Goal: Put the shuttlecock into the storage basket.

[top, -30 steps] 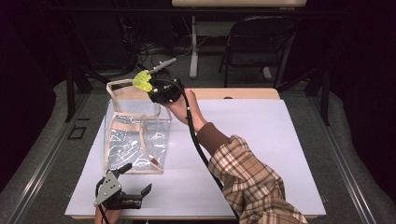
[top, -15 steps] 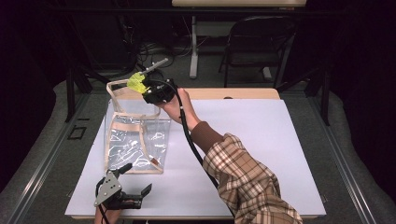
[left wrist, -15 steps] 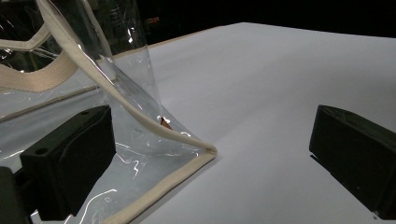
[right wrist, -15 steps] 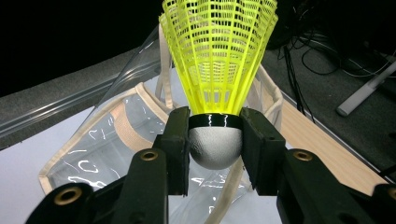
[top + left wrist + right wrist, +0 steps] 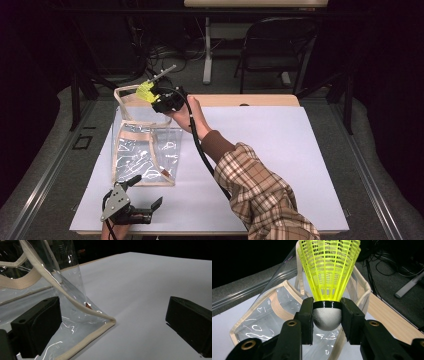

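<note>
Both grippers report: my right gripper (image 5: 327, 317) fingers pinch the yellow shuttlecock (image 5: 328, 277) above the clear bag (image 5: 145, 150), my left gripper (image 5: 134, 207) fingers spread wide, empty.

Three cameras: one fixed overhead, one riding each hand-held gripper.

High view looks forward and down from the person's side, taking in the whole white rectangular tabletop (image 5: 280, 150) from well back, dark floor and chair beyond. Left gripper view sits low, almost at table level, looking along its own black jaws, very close to the bottom corner of the clear plastic bag with cream fabric trim (image 5: 82, 322). Right gripper view looks down from above onto the bag's open mouth (image 5: 274, 305), a yellow mesh-skirted shuttlecock with white rounded head (image 5: 328, 277) right at the lens. All three share the bag (image 5: 145, 150) and tabletop.
</note>
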Available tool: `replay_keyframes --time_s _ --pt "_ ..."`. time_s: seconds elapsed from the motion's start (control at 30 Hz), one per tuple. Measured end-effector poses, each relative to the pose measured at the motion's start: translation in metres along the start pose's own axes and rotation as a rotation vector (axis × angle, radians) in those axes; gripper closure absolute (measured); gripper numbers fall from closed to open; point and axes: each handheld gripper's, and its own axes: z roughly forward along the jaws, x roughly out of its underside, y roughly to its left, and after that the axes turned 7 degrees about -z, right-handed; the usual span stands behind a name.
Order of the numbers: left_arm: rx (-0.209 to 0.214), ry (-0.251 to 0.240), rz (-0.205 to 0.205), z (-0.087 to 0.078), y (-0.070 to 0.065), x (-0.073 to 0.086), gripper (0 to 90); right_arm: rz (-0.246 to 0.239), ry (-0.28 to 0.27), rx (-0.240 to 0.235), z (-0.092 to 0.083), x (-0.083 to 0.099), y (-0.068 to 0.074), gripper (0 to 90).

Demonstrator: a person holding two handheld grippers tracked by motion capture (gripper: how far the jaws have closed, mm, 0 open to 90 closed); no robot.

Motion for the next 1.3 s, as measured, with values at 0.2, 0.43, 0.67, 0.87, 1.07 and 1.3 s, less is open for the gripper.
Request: replay_keyframes --time_s 0.2,0.43,0.67,0.87,1.07,1.3 --pt "0.000 -0.001 0.000 0.000 0.000 0.000 0.3 0.000 0.014 -0.005 0.008 0.000 0.000 64.3" --pt "0.001 -0.002 -0.001 0.000 0.000 0.000 0.3 -0.001 0.029 -0.006 0.016 -0.003 0.000 64.3" --pt "0.002 -0.003 -0.002 0.000 0.000 0.000 0.3 -0.007 0.044 -0.007 0.022 -0.006 -0.002 64.2" --pt "0.001 -0.002 -0.004 -0.001 0.000 0.000 0.3 -0.012 0.054 -0.004 0.027 -0.009 -0.002 64.2" --pt "0.003 -0.003 -0.004 -0.001 0.000 0.000 0.3 -0.017 0.067 0.003 0.032 -0.010 -0.001 64.1" --pt "0.002 -0.005 -0.005 -0.001 0.000 0.000 0.3 -0.020 0.081 0.005 0.039 -0.010 -0.001 64.0"
